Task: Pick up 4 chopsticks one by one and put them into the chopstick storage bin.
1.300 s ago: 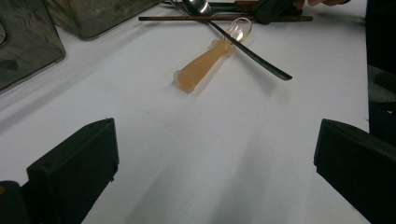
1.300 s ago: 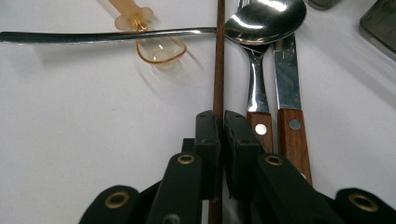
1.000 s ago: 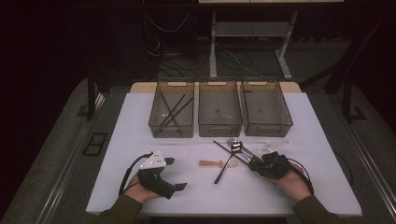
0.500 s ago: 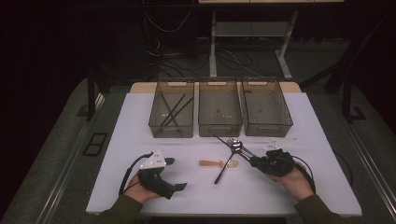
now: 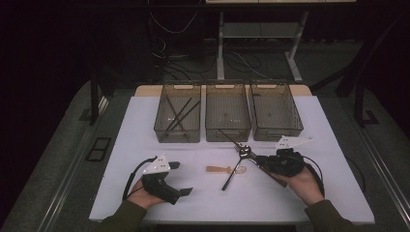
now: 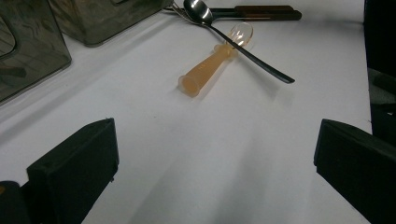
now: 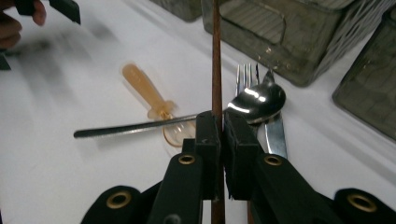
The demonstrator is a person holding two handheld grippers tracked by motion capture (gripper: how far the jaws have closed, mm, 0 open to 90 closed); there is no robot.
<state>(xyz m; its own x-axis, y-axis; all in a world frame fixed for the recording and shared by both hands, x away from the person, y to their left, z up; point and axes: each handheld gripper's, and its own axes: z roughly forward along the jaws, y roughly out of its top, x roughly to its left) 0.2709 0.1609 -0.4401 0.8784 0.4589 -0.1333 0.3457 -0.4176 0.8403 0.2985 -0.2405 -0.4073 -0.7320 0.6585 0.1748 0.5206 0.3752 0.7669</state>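
**A:** The room around is looking very dark, and a white table (image 5: 300,203) is sitting in the middle of it. Three see-through bins are standing in a row at the far side. The left bin (image 5: 178,116) is holding some thin dark sticks.

**B:** What is the right gripper (image 7: 218,133) holding?

**A:** It is squeezing a chopstick (image 7: 216,56). The jaws are pressing tight on it from both sides, so they are nearly closed.

**B:** What is the chopstick looking like?

**A:** It is looking long, thin and straight, and it is a reddish brown colour. From the high view it is showing as a thin dark line (image 5: 227,136).

**B:** Which way is it pointing?

**A:** Its long line is running away from the right gripper (image 5: 265,162), up and to the left, toward the front of the middle bin (image 5: 227,116). In the right gripper view it is going straight up between the jaws. Its far end is sitting just in front of the middle bin.

**B:** What is lying under it?

**A:** A shiny spoon (image 7: 254,103), a fork (image 7: 246,74) and a small orange spoon (image 7: 152,105) are lying close together on the table.

**B:** And the left gripper (image 5: 180,179)?

**A:** It is resting near the front edge of the table. Its jaws are standing wide apart with nothing between them.
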